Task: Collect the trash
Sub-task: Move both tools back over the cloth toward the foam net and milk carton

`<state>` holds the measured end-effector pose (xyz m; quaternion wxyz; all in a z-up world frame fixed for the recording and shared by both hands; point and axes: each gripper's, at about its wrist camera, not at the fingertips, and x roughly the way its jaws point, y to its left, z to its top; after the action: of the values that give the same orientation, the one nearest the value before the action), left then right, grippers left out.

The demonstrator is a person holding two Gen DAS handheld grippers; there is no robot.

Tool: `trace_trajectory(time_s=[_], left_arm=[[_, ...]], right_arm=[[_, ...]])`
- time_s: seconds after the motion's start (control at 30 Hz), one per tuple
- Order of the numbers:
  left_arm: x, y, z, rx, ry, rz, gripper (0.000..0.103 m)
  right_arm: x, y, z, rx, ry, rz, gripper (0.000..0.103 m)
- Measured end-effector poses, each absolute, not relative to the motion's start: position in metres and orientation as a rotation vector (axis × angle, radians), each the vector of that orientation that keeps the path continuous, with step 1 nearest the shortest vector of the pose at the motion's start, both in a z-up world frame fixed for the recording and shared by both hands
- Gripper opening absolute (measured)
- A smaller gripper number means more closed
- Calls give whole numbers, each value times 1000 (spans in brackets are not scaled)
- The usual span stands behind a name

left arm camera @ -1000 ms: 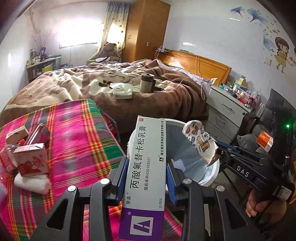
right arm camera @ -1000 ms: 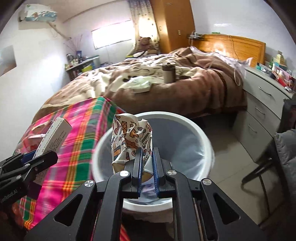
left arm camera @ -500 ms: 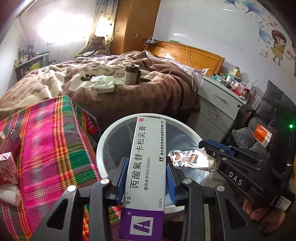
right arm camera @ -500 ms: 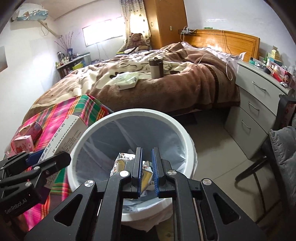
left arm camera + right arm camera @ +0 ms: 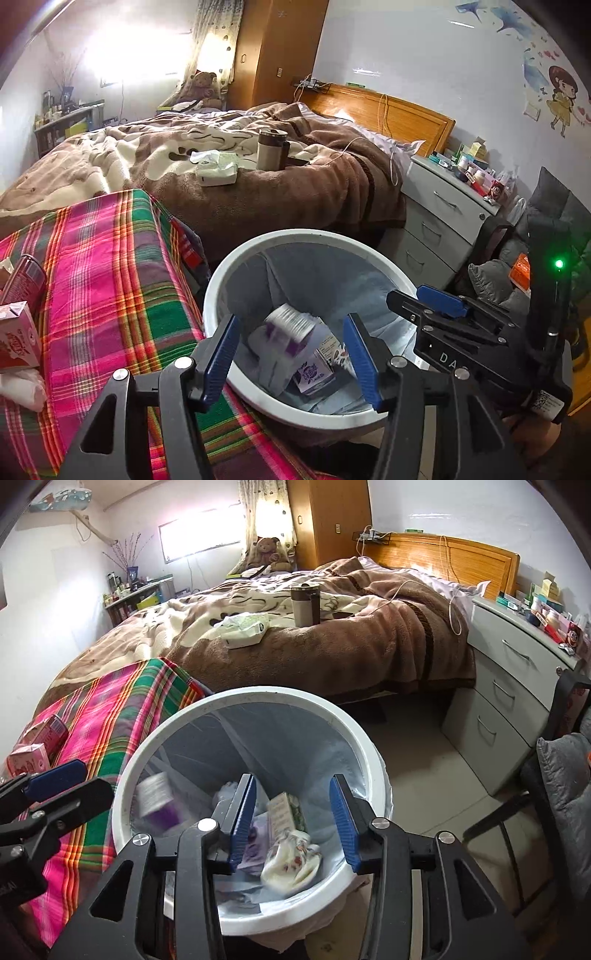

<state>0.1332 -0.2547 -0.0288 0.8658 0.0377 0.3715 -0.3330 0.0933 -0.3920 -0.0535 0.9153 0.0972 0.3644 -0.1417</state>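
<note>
A white trash bin with a blue liner stands beside the plaid-covered table; it also shows in the right wrist view. My left gripper is open and empty above the bin. The white-and-purple medicine box is blurred, falling inside the bin; it also shows in the right wrist view. My right gripper is open and empty above the bin. The crumpled patterned wrapper lies in the bin among other trash.
The plaid table holds pink cartons and a white tissue wad at its left. A bed with a cup and tissue pack lies behind. A grey drawer chest and a chair stand right.
Both grippers opened over the bin. The left let go of the medicine box, now falling in. The right let go of the patterned wrapper, which now lies in the bin.
</note>
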Motion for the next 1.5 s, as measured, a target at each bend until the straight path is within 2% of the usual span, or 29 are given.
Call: trace_trajectory(time_s=[0.47, 0.73, 1.03, 1.5], left_arm=[[124, -186, -7, 37, 714, -583, 58], [118, -143, 1, 33, 673, -509, 58], [119, -80, 1, -7, 661, -408, 58], [130, 28, -9, -51, 671, -209, 58]], right_arm=[[92, -358, -39, 195, 699, -208, 44], [100, -325, -34, 186, 666, -104, 47], [117, -281, -31, 147, 657, 6, 48], [142, -212, -29, 70, 668, 208, 56]])
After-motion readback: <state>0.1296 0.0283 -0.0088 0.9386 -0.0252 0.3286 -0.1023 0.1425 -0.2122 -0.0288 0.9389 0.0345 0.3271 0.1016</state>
